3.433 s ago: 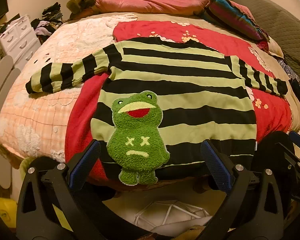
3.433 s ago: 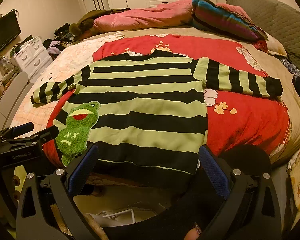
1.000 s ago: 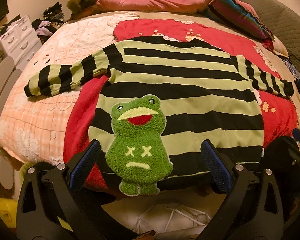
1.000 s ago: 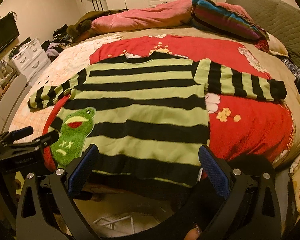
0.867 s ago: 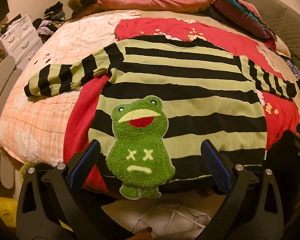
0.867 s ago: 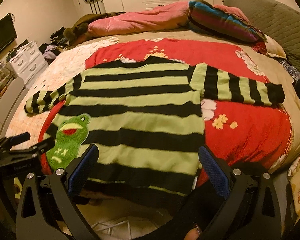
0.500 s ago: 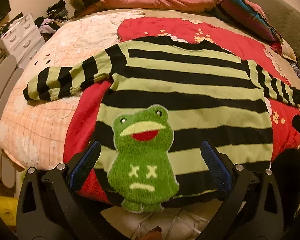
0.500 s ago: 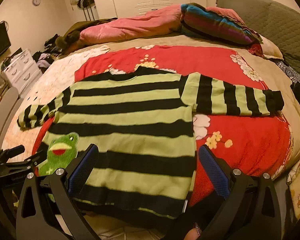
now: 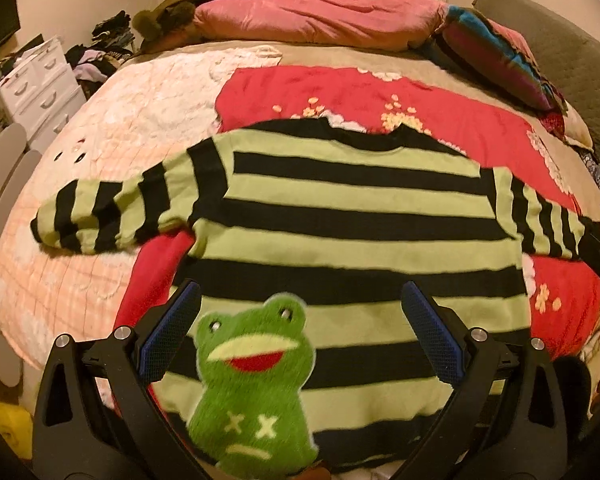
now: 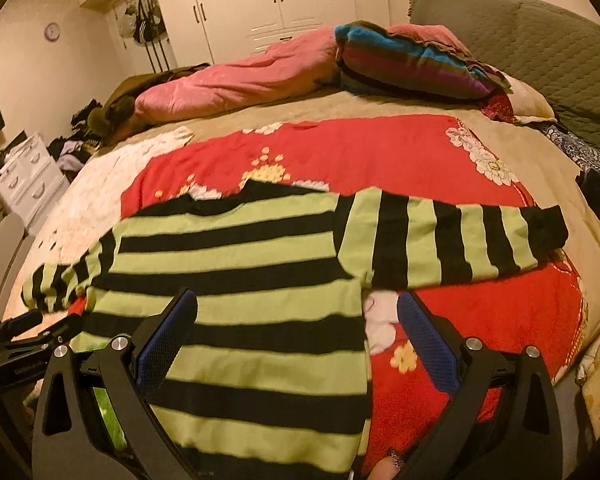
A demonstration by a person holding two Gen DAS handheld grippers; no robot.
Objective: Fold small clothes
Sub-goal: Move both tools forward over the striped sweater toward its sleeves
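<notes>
Striped sweater point(image 9: 352, 216) lies flat on the bed point(image 9: 100, 128), sleeves out to both sides, ahead of and beneath both sets of fingers. We see the left gripper point(image 9: 300, 328) with fingers spread wide, empty, above the lower body; the frog patch point(image 9: 252, 392) sits between them, its feet cut off. Right gripper point(image 10: 296, 328) likewise spread, empty, straddling the sweater's right side seam just below the armpit. Hem hidden below both frames. Motion blur softens the stripes.
</notes>
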